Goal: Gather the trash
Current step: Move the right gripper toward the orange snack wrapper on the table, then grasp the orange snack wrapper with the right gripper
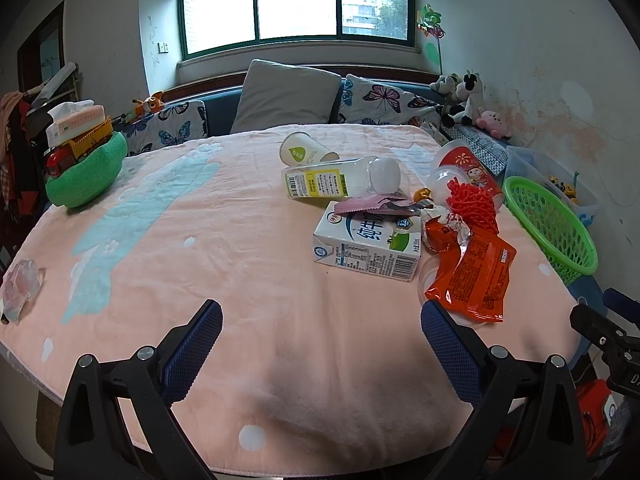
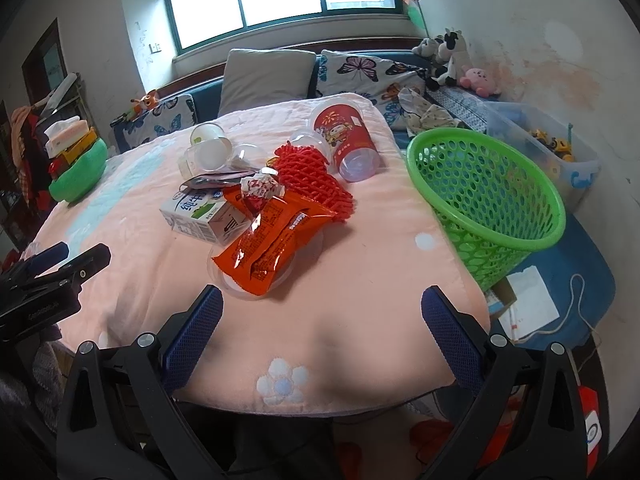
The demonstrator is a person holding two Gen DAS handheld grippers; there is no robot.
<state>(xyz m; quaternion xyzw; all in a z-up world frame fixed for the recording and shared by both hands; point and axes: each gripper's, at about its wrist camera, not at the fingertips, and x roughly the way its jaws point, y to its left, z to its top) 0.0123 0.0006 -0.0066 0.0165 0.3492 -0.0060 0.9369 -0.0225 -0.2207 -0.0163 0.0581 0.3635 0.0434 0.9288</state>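
Observation:
Trash lies in a heap on the pink blanket-covered table (image 1: 240,248): a white milk carton (image 1: 368,246) (image 2: 198,216), an orange snack wrapper (image 1: 476,276) (image 2: 272,240), red foam netting (image 1: 474,204) (image 2: 312,176), a fallen red cup (image 1: 470,168) (image 2: 348,140), a clear bottle with a yellow label (image 1: 340,178) and a white paper cup (image 1: 304,150) (image 2: 206,136). The green basket (image 1: 550,224) (image 2: 484,196) stands at the table's right edge. My left gripper (image 1: 320,324) is open above the near blanket. My right gripper (image 2: 322,312) is open just before the wrapper.
A green bowl (image 1: 86,172) with a toy truck and tissue box sits at the far left. A crumpled clear wrapper (image 1: 20,288) lies at the left edge. Behind the table are a sofa with cushions (image 1: 288,96), plush toys and a plastic bin of toys (image 2: 552,148).

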